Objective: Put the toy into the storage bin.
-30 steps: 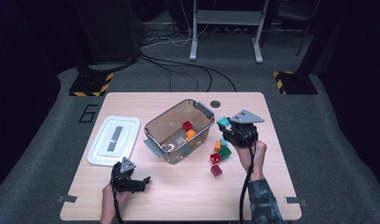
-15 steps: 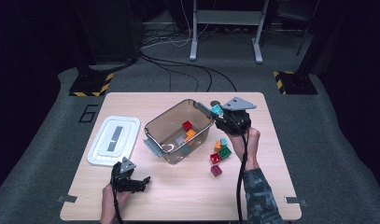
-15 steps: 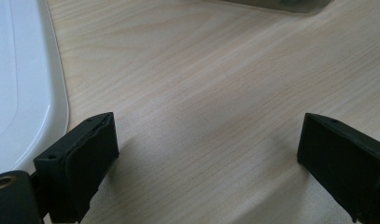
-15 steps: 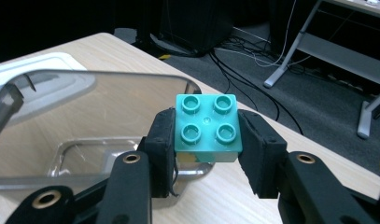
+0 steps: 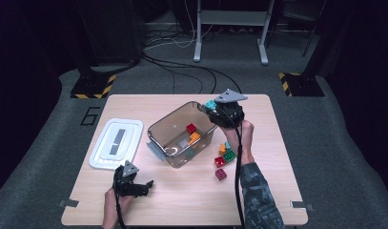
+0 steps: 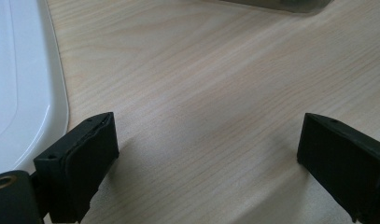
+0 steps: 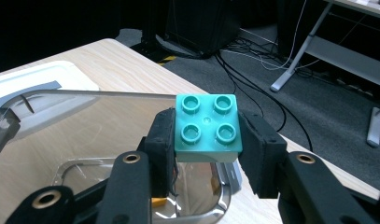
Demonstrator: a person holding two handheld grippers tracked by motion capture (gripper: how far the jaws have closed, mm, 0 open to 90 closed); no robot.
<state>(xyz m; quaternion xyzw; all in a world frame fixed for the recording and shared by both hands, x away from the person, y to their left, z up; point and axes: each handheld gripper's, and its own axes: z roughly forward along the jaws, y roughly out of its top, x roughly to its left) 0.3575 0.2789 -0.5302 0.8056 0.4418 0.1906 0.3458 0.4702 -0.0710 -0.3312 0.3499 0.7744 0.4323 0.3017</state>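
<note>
A clear plastic bin (image 5: pixel 168 136) stands mid-table with a red brick (image 5: pixel 191 128) and an orange brick (image 5: pixel 194 138) inside. My right gripper (image 5: pixel 209 106) hovers over the bin's far right corner, shut on a teal four-stud brick (image 7: pixel 207 127) that sits squarely between its pads; the bin's rim (image 7: pixel 85 95) lies just below it. My left gripper (image 5: pixel 143 185) rests low near the table's front left, open, its jaws wide apart over bare wood (image 6: pixel 201 116) with nothing between them.
A white bin lid (image 5: pixel 116 143) lies left of the bin; its edge (image 6: pixel 19 93) runs beside my left gripper. Several loose bricks (image 5: pixel 225 157) sit right of the bin by the right forearm. Cables and stand legs cover the floor beyond the table.
My right gripper has carried the teal brick up and leftward from the loose bricks to above the bin's far right corner. The left gripper has stayed where it was.
</note>
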